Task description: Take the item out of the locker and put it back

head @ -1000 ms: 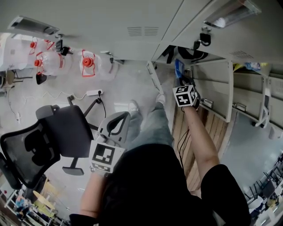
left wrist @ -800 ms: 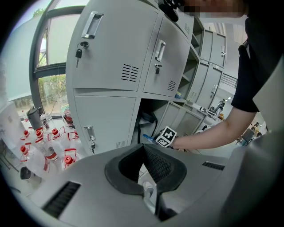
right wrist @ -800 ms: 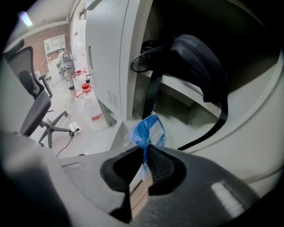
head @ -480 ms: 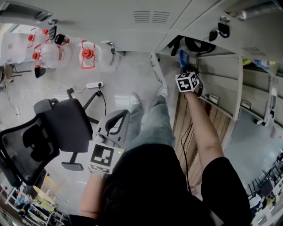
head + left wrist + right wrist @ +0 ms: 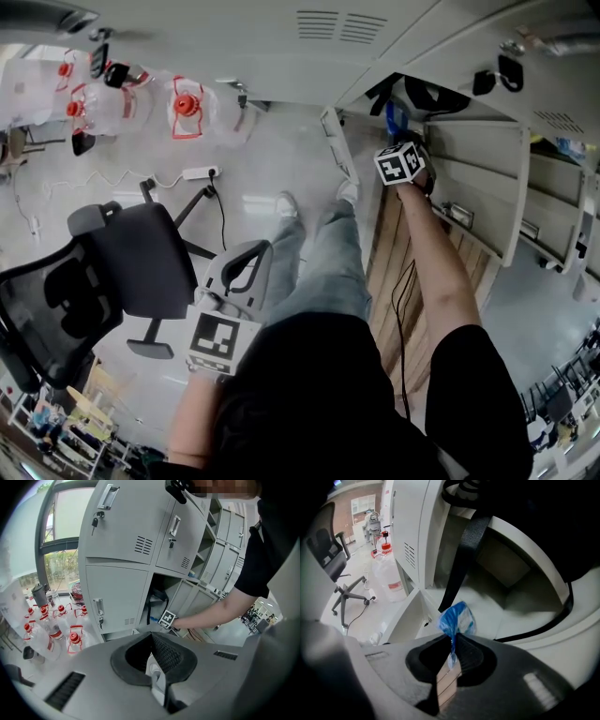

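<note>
Lower than a second ago, the right gripper (image 5: 453, 644) has sunk toward the open lower compartment (image 5: 497, 606) of the grey metal locker (image 5: 126, 531).

At the far left, clear plastic water bottles (image 5: 186, 120) with red caps stand on the glossy pale floor (image 5: 267, 183), some cut off by the picture's edge. A black mesh office chair (image 5: 122, 272) sits near them.

The left gripper (image 5: 152, 656) has its ribbed black jaws pressed together on nothing. The right jaws pinch a crinkled blue packet (image 5: 457, 619) by one end, which they hide. The packet sticks out at the compartment's front left corner, and whether it touches the compartment's floor I cannot tell. A black strap (image 5: 464, 559) hangs inside, its top cut off.
</note>
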The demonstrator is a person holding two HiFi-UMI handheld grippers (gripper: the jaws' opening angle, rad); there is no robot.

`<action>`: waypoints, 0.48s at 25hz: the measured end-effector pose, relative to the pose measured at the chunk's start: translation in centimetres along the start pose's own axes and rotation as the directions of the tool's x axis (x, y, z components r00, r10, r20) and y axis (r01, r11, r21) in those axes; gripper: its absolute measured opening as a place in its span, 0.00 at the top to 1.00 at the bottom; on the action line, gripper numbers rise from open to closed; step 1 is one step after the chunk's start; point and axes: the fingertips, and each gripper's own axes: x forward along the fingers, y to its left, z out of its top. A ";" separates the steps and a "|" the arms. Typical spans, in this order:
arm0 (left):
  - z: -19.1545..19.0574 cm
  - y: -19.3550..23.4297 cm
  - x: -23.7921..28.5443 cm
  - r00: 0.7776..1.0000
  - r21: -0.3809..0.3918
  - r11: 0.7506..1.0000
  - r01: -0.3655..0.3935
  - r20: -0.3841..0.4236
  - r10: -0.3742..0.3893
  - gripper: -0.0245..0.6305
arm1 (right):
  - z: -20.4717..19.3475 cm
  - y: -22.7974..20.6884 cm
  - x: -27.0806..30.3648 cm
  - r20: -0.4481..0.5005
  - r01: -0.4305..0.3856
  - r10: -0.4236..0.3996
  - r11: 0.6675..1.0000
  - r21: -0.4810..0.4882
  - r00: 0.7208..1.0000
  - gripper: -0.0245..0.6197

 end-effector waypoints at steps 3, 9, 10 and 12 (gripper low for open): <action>0.2 0.1 0.1 1.000 -0.057 0.998 -0.021 0.000 0.021 0.95 | 0.3 -0.4 1.1 -0.013 0.007 -0.007 0.999 -0.032 1.000 0.91; -0.5 0.1 0.7 1.000 -0.053 0.998 -0.018 -0.010 0.018 0.95 | 1.1 -1.3 3.1 -0.031 0.024 -0.026 0.998 -0.062 0.999 0.89; -0.6 0.0 0.8 1.000 -0.056 0.998 -0.018 -0.010 0.018 0.95 | 1.2 -1.5 3.4 -0.032 0.026 -0.028 0.998 -0.062 0.999 0.88; -0.8 0.0 1.0 1.000 -0.053 0.998 -0.016 -0.013 0.015 0.95 | 1.5 -1.6 4.0 -0.036 0.028 -0.031 0.997 -0.076 0.999 0.87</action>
